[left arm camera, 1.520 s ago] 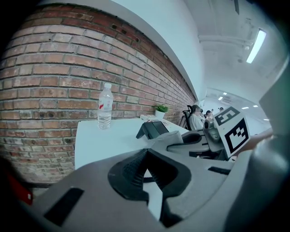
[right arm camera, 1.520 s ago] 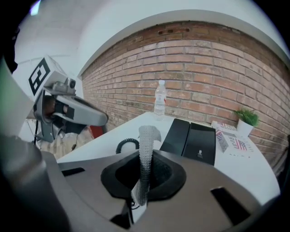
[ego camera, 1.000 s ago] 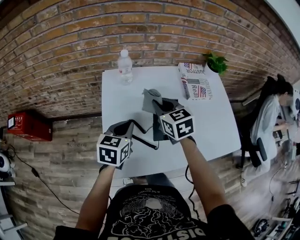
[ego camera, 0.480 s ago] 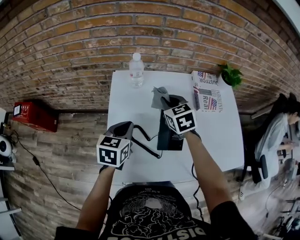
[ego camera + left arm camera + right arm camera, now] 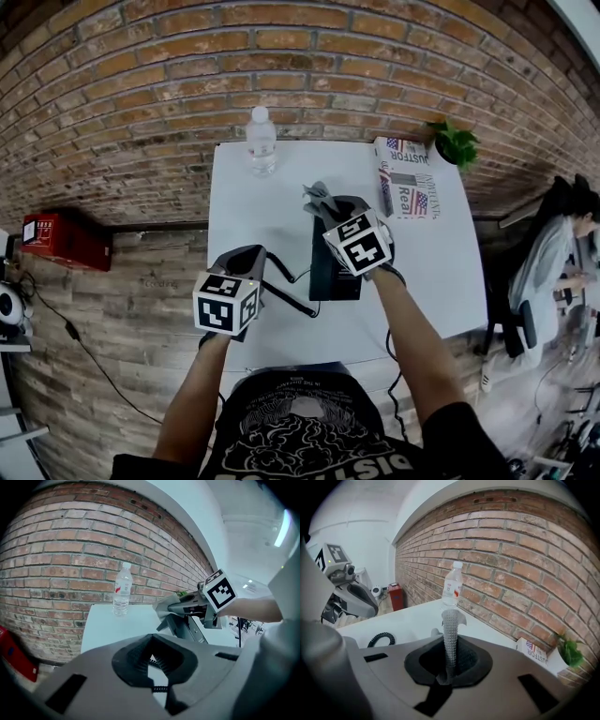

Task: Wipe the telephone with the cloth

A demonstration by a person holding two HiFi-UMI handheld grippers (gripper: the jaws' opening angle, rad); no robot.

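Head view puts the black telephone point(image 5: 334, 274) near the middle of the white worktop point(image 5: 251, 202), so I place everything else from it. The right gripper point(image 5: 331, 210) hangs over the telephone's far end. Its tongs are pressed together on the grey cloth point(image 5: 321, 197), and a fold of the cloth sticks out past the tips toward the brick wall point(image 5: 141, 84). From the left gripper view the cloth hangs down at the telephone's raised far edge; I cannot tell if it touches.

The left gripper point(image 5: 151, 663) sits to the left of the telephone and a little nearer the person. Its tongs are drawn close on the black handset point(image 5: 292, 288), with a thin white slit between the ribbed pads. The coiled cord point(image 5: 380, 640) runs from the handset to the telephone's left side.

A clear water bottle point(image 5: 262, 139) stands beyond the telephone and to its left, near the wall. A printed box point(image 5: 403, 178) lies beyond and to its right, and a small green plant point(image 5: 455, 145) stands just past that box.
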